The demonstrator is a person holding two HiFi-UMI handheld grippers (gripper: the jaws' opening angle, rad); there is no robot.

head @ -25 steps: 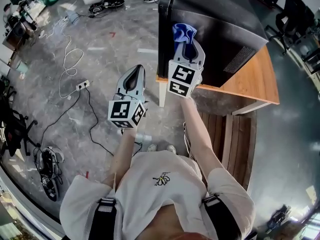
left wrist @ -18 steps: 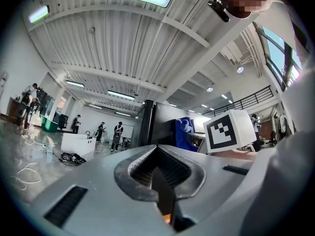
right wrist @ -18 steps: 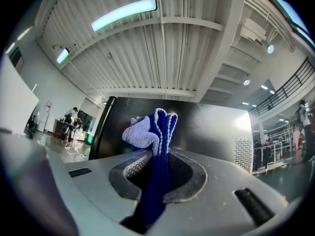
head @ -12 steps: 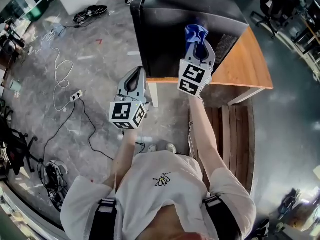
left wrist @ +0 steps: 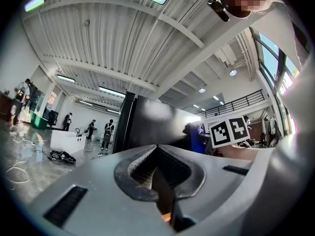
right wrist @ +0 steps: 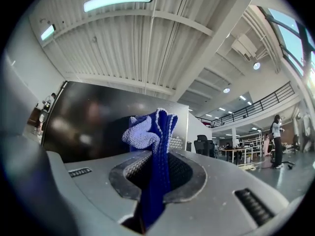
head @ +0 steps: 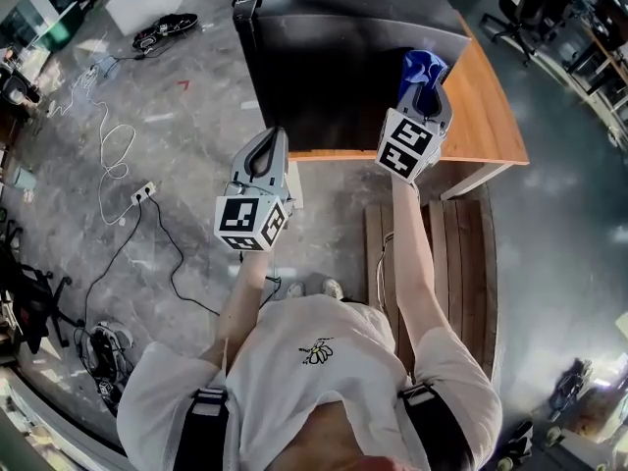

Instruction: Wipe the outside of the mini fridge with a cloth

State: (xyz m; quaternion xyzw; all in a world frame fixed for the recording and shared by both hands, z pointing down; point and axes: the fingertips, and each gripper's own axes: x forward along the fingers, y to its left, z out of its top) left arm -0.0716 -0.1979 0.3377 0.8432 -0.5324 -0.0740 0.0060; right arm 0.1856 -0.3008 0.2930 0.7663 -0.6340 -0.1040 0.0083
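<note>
The right tool point(head: 425, 94) is clamped on the blue cloth point(head: 420, 67) against the mini fridge point(head: 334, 57) on the desk point(head: 486, 126). The left tool point(head: 261, 153), jaws together, hangs beyond the desk's front edge.

Nothing here can be read as words, brand names or numbers. The cube point(head: 250, 222) on the left gripper point(head: 262, 153) and the one on the right gripper point(head: 422, 78) carry only square black-and-white block patterns, no letters. The person's white shirt point(head: 294, 391) shows a small bee drawing point(head: 316, 352) with no lettering beside it. A red mark point(head: 183, 84) on the floor point(head: 196, 175) is too small to make out.
</note>
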